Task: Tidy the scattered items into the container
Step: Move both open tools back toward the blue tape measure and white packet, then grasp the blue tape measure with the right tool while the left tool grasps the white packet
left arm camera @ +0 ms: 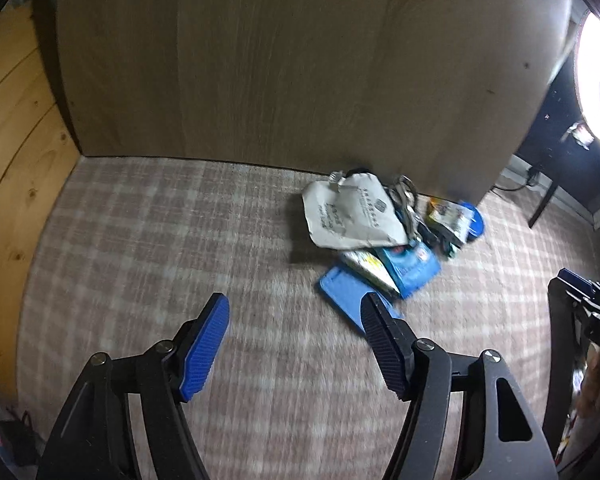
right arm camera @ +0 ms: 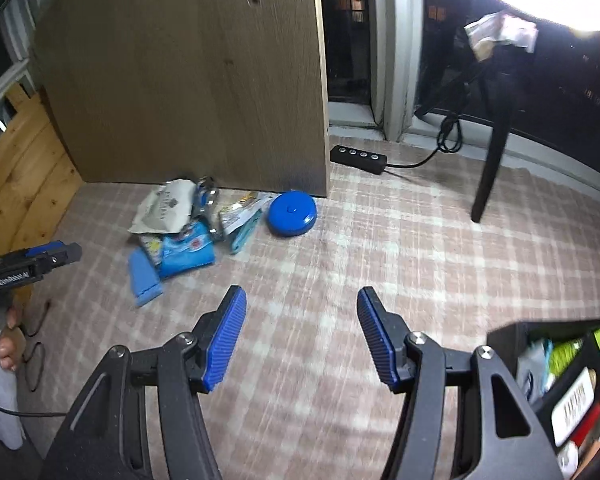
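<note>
While the black open-topped container [right arm camera: 512, 340] at the checked carpet's [right arm camera: 380, 240] right edge already holds several items, a pile of blue and white packets [right arm camera: 176, 236] remains by the wooden panel [right arm camera: 188, 80]; left tool [left arm camera: 296, 336] and right tool [right arm camera: 302, 328] gape wide, empty.

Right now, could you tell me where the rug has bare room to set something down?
Bare rug runs between the blue round case, the chair leg and the black container. In the left view, more lies left of the white pouch. The pile against the wooden panel is crowded.
</note>
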{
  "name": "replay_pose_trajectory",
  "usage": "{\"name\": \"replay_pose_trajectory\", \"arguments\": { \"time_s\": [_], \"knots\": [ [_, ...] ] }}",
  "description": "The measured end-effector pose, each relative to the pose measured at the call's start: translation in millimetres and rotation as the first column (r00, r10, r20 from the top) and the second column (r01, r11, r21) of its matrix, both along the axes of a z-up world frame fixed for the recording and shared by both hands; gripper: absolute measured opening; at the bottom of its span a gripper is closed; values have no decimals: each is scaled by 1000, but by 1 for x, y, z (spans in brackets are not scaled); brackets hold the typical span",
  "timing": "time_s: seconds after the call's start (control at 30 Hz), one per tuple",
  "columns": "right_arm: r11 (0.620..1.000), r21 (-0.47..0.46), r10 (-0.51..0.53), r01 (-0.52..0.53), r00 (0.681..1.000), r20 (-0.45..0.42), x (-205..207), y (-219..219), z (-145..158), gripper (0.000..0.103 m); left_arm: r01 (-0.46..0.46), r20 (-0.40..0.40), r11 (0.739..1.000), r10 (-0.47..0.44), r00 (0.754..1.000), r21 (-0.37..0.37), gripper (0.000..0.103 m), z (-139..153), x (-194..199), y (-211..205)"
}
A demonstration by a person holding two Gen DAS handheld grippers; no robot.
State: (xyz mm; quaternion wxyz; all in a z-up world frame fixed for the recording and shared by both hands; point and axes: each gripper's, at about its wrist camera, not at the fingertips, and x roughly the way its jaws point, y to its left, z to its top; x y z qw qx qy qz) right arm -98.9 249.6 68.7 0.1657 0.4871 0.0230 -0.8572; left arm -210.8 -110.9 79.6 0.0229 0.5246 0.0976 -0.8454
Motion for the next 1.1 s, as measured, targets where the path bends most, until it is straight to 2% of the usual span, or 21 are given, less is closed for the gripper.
{"name": "replay_pose_trajectory", "arguments": {
  "time_s": [0.13, 0.4, 0.7, 0.8, 0.97, 1.03, 1.1],
  "knots": [
    [1000, 9, 15, -15, 1000, 25, -25, -10, -19, 57, 22, 15, 1000, -23, 1000, 21, 59, -13, -22, 3],
    [998, 47, 39, -41, 998, 44, -60, -36, -55, 57, 16, 60, 992, -23, 998, 126, 59, -43, -59, 4],
    [996, 73, 42, -44, 999, 24, -77, -48, -71, 57, 10, 78, 984, -24, 997, 176, 61, -61, -86, 15],
    [995, 80, 53, -54, 999, 10, -81, -52, -73, 59, 17, 66, 986, -28, 997, 167, 67, -62, -92, 23],
    [994, 86, 69, -68, 998, -10, -87, -58, -74, 61, 19, 48, 991, -26, 998, 130, 68, -64, -99, 37],
    [992, 96, 79, -77, 997, -21, -89, -61, -74, 61, 19, 30, 994, -22, 999, 107, 67, -64, -100, 43],
    [991, 100, 91, -88, 995, -29, -90, -63, -74, 61, 16, 16, 996, -18, 1000, 87, 56, -63, -98, 46]
  ]
}}
